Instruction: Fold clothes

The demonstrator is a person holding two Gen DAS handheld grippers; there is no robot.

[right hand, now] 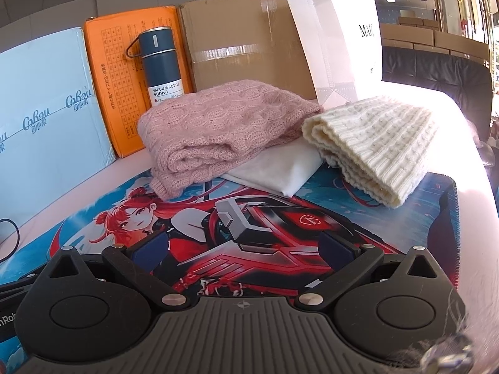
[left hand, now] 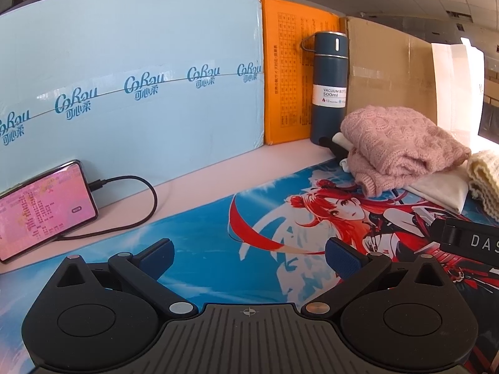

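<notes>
A folded pink knit sweater point(right hand: 218, 127) lies at the back of the anime-print mat point(right hand: 280, 237), partly on a folded white cloth point(right hand: 280, 171). A folded cream knit sweater point(right hand: 374, 146) lies to its right. The pink sweater point(left hand: 399, 143), white cloth point(left hand: 436, 190) and cream knit point(left hand: 483, 180) also show at the right of the left wrist view. My left gripper point(left hand: 248, 255) is open and empty low over the mat point(left hand: 218, 233). My right gripper point(right hand: 244, 249) is open and empty, short of the clothes.
A blue vacuum bottle point(right hand: 160, 65) stands at the back before an orange box point(right hand: 115, 93), a pale blue box point(left hand: 124, 78), a cardboard box point(right hand: 246, 43) and a white bag point(right hand: 340, 40). A phone point(left hand: 43, 208) with a cable point(left hand: 137, 205) lies left. The right gripper's body point(left hand: 467, 243) shows at right.
</notes>
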